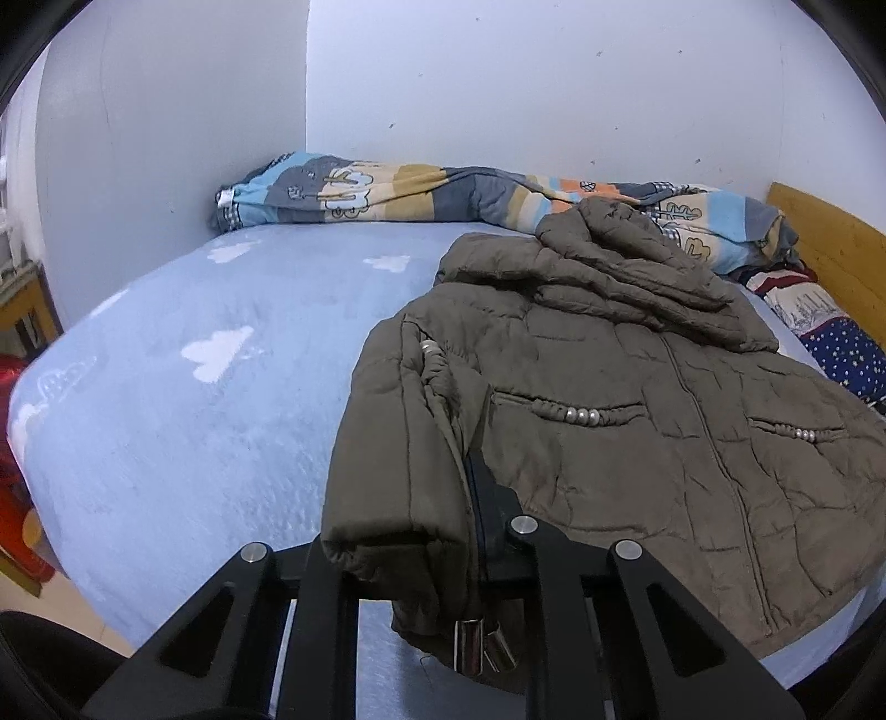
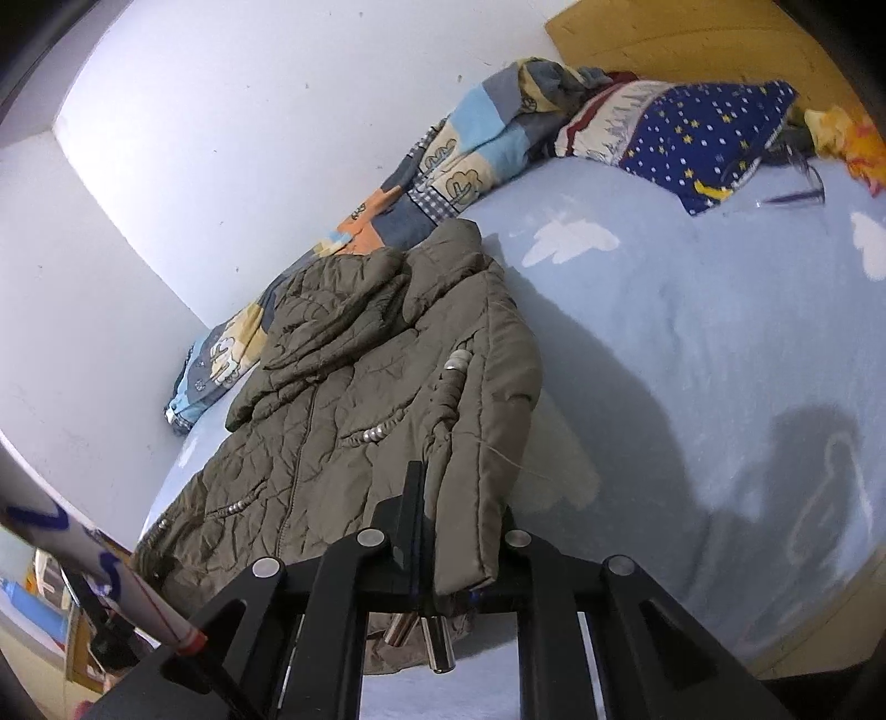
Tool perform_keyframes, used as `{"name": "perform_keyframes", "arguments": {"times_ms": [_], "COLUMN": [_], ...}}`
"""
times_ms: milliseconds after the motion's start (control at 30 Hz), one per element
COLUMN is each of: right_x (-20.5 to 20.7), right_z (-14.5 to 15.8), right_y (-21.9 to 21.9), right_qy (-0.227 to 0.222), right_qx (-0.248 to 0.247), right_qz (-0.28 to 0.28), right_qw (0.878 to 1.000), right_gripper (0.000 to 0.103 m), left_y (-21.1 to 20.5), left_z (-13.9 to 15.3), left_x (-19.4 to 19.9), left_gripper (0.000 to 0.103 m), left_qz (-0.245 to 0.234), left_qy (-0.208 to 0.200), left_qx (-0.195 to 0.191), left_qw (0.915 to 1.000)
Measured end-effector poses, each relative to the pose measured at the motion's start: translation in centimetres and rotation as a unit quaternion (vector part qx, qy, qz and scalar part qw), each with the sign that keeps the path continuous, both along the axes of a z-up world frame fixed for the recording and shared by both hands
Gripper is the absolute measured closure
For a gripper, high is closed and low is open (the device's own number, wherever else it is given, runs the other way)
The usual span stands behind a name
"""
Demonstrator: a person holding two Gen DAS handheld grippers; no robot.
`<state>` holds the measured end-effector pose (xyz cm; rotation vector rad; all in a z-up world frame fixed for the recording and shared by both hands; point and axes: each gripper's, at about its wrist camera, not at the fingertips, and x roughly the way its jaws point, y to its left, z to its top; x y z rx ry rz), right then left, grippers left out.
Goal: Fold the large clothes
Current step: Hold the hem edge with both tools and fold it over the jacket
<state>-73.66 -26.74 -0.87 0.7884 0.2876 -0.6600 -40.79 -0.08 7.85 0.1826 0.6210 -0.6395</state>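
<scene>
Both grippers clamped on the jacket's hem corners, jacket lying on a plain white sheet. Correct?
Not quite: the sheet is light blue with white cloud shapes, as the left wrist view shows. The rest stands: left gripper and right gripper are shut on the brown jacket.

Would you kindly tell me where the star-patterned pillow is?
The star-patterned pillow lies at the bed's head, upper right in the right wrist view, against the wooden headboard, beside the striped blanket.

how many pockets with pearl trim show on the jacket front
2. One pocket sits on the jacket front nearer the held sleeve, the other pocket across the zipper toward the right edge. Folded parts may hide more.
</scene>
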Motion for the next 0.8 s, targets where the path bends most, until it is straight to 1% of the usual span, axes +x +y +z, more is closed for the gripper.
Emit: {"name": "perform_keyframes", "arguments": {"times_ms": [100,433,800], "right_x": [0.3,0.1,-0.4], "right_z": [0.5,1.7,3.2], "right_y": [0.5,0.7,1.1], "right_qy": [0.006,-0.004,-0.017], "right_qx": [-0.014,-0.02,-0.033], "right_qz": [0.004,0.01,0.02], "right_qw": [1.0,1.0,0.999], "right_gripper": [0.091,0.091,0.091], "left_y": [-0.3,-0.8,-0.7], "left_z": [0.4,2.5,5.0], "left_x": [-0.2,-1.1,-1.9], "left_gripper": [0.087,0.087,0.087], "left_qz": [0.001,0.0,-0.008], "left_qy": [-0.006,-0.017,-0.04], "left_qx": [0.004,0.004,-0.007], "left_qw": [1.0,0.9998,0.9992]}}
